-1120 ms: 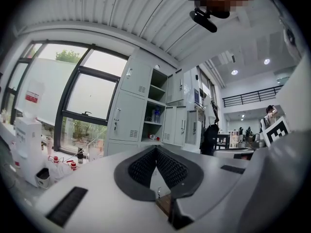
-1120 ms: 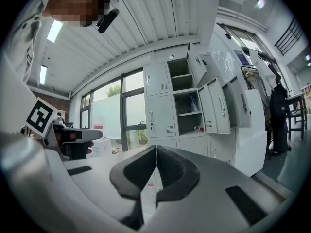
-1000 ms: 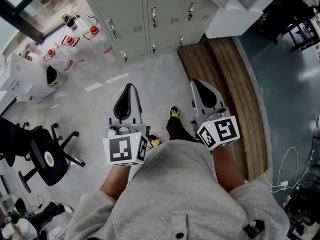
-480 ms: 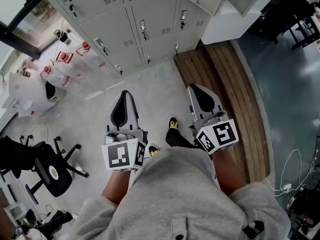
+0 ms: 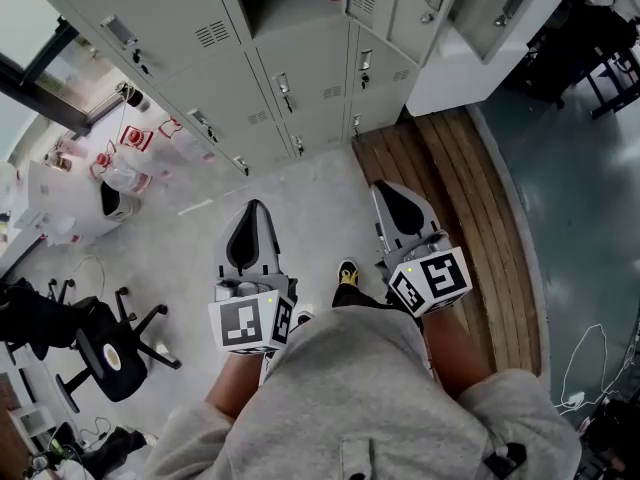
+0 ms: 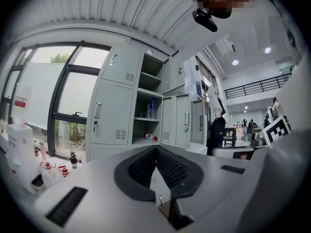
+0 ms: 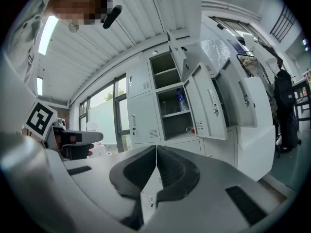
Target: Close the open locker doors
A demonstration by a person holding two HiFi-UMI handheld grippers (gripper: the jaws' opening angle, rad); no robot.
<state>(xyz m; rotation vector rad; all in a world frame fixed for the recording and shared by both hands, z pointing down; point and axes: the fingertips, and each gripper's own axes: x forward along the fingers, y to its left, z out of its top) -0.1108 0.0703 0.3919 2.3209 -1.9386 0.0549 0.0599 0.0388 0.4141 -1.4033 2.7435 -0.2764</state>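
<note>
**Both tongs pressed shut and empty, facing the open lockers**

The person stands on the grey floor [image 5: 300, 183] facing a bank of pale grey lockers [image 5: 290, 78], one gripper in each hand, both held out roughly level at waist height. The left gripper [image 5: 256, 206] has its jaws pressed together with nothing between them; its own view shows the ribbed pads [image 6: 146, 166] meeting at the tip. The right gripper [image 5: 385, 186] is the same, jaws closed on each other and empty. Both are well apart from the lockers.

The open locker doors [image 7: 206, 108] belong to a column a little right of centre. The right gripper view shows an upper door [image 7: 177, 52] swung outward and the larger one below it hanging wide on the column's right side. Behind them the compartments [image 6: 150, 101] are bare to the room: an upright clear bottle [image 7: 181, 101] stands on the middle shelf and a red-capped bottle [image 7: 197, 129] lies on its side on the shelf beneath. More doors [image 7: 245, 98] seem to stand ajar further right, though the curved picture makes them hard to count.

A wooden strip [image 5: 470, 218] runs along the floor beside the right gripper. To the left are red-capped water jugs [image 5: 130, 163] near the window [image 6: 73, 110], and a black office chair [image 5: 110, 353].
</note>
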